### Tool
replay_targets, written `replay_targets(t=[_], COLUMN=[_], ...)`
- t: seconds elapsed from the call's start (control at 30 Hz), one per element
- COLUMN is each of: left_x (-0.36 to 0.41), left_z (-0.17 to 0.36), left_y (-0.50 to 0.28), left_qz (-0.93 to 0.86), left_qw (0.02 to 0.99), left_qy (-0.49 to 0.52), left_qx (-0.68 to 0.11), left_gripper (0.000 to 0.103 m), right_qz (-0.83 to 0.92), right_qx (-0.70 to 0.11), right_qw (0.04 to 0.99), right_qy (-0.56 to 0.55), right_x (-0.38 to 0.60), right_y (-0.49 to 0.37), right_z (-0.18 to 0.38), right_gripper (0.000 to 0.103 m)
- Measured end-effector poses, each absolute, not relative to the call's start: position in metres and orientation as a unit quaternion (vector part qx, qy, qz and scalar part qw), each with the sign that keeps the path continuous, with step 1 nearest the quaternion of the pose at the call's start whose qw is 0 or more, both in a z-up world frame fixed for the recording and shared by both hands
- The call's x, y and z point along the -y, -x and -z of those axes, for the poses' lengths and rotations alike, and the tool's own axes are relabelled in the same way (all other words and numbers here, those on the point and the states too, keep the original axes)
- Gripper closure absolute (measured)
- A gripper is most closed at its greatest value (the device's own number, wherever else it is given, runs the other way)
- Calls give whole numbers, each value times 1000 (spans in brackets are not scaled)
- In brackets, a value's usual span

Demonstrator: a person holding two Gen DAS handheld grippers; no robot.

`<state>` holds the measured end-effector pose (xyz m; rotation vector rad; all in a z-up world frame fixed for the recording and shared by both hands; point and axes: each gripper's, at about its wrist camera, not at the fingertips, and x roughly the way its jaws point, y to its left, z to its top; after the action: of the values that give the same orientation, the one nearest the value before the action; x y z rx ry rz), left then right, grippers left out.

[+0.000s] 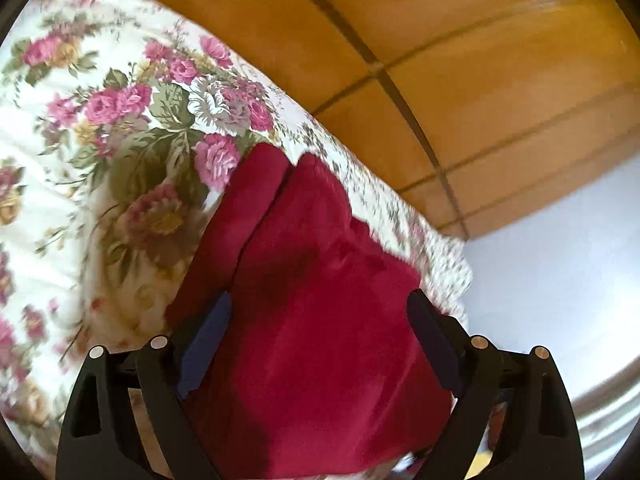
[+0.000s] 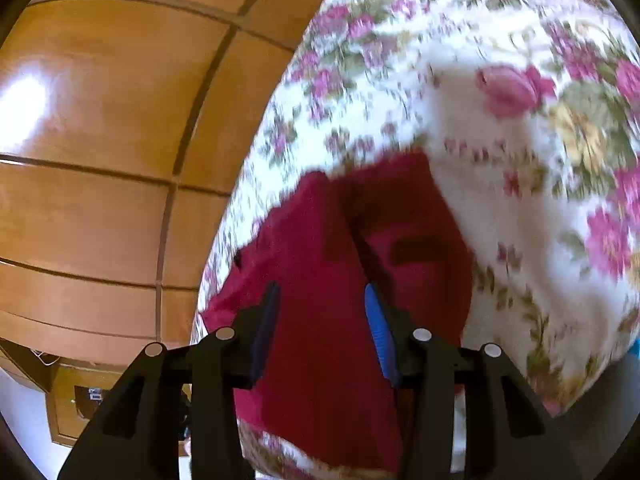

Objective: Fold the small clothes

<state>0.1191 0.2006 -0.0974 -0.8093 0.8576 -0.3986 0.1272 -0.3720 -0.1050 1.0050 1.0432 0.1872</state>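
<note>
The floral bedspread is filling most of both views, lying over what is probably a bed, with wooden wardrobe panels standing close behind its far edge. On it the red garment is lying, looking already doubled over — a seam or fold line is running down its middle in the right wrist view, and its far end is sitting near the bedspread's edge by the wardrobe.

The left tongs are hanging spread wide above the red cloth, with the pads clear of it. The right tongs are standing about half open over the same garment, their blue pads apart with cloth showing between and below them; no pinch is visible.

What could go wrong, in my judgement: both views are blurring with motion, so a closing bite may be taking only the top layer and peeling the fold open, or catching the soft bedspread along with the garment. The plush-looking fabric is likely to slump rather than hold a crease.

Open room is lying toward the flowered side of the bedspread; the wardrobe side is offering little margin, and the garment could slip off that edge if pushed that way.
</note>
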Motion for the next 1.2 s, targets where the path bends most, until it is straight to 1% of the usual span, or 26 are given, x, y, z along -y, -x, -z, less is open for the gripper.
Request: replay_targets(t=[0.07,0.17,0.3,0.43,0.47,0.5,0.53,0.57,0.6,0.63,0.67,0.7,0.77,0.83,0.93,0.97,1.0,1.07,1.13,1.17,1.2], left_x=[-194,-194,-189,-181,-177,-175,-177,-174,-172,-173,-177,-180,-183,-177,-163,-161,-160,-160,-166,-168,-172], left_z=[100,104,109,118,120,121,123,124,125,125,126,127,127,130,138,139,138,135,127,122,114], left_y=[-111,-91,-69,-55,-57,-58,-57,-57,-59,-58,-56,-58,-56,-55,-59,-57,-55,-54,-51,-50,-48], left_qz=[193,204,218,212,212,209,204,195,183,176,172,176,184,186,175,172,170,171,173,176,177], left_qw=[816,818,822,832,832,833,836,841,845,847,844,839,833,835,846,851,854,855,855,854,856], left_qy=[366,352,326,301,300,293,283,270,256,249,250,262,267,240,202,195,191,187,198,206,215], left_qx=[-405,-407,-412,-414,-416,-420,-423,-427,-432,-436,-442,-444,-448,-458,-461,-456,-454,-452,-448,-445,-436], left_gripper=[15,15,20,29,32,35,37,49,67,75,82,85,91,91,91,91,91,91,83,71,60], right_qz=[-80,-70,-54,-62,-65,-73,-82,-85,-83,-81,-79,-75,-72,-65,-33,-24,-23,-27,-17,-3,3], right_qx=[-487,-507,-543,-575,-577,-578,-584,-586,-584,-576,-566,-545,-533,-558,-636,-655,-658,-638,-602,-573,-554], right_qw=[748,746,730,710,716,722,726,732,745,759,772,796,813,801,756,745,744,762,787,807,820], right_qy=[-443,-426,-412,-400,-389,-374,-353,-336,-312,-293,-279,-250,-224,-207,-150,-123,-111,-111,-130,-140,-145], right_x=[368,363,355,340,336,331,326,322,319,320,322,327,335,336,321,315,312,312,321,328,330], right_y=[-117,-94,-70,-56,-56,-58,-61,-62,-61,-60,-59,-55,-47,-43,-53,-55,-57,-57,-52,-48,-46], right_z=[106,112,130,146,146,146,145,143,137,128,118,100,84,96,142,152,154,140,119,105,96], right_gripper=[59,48,48,50,60,84,95,96,97,97,97,97,97,97,97,94,93,91,75,59,58])
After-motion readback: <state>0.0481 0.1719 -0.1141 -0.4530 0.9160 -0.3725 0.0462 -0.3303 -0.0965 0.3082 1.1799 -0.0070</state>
